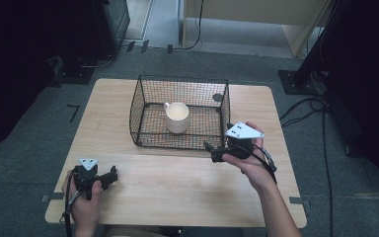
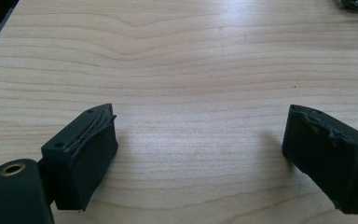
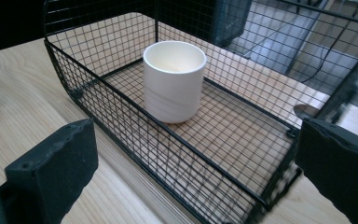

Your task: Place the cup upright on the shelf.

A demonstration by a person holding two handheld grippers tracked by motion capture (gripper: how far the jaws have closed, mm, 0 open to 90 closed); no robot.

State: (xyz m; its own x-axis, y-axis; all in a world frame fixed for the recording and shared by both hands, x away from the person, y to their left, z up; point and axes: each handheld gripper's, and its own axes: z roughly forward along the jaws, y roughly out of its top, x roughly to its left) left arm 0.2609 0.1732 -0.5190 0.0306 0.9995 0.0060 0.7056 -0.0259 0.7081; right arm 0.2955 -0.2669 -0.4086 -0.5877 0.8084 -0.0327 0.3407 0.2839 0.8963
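A white cup (image 1: pixel 177 117) is seen standing upright inside a black wire basket (image 1: pixel 143 94), near the middle of the basket floor. The basket is set on a wooden table (image 1: pixel 177 187), toward the far side. In the right gripper view the cup (image 3: pixel 174 81) is seen behind the near wall of the basket (image 3: pixel 121 116), with its open top up.

The right gripper (image 1: pixel 214 153) is held at the basket's near right corner, just beside the wire and pointed toward it. Its jaws are spread wide apart, and nothing is held between them.

The left gripper (image 1: pixel 109 176) is held low over the near left part of the table, well apart from the basket. Its jaws are also spread wide, and only bare wood (image 2: pixel 191 93) is seen between them.
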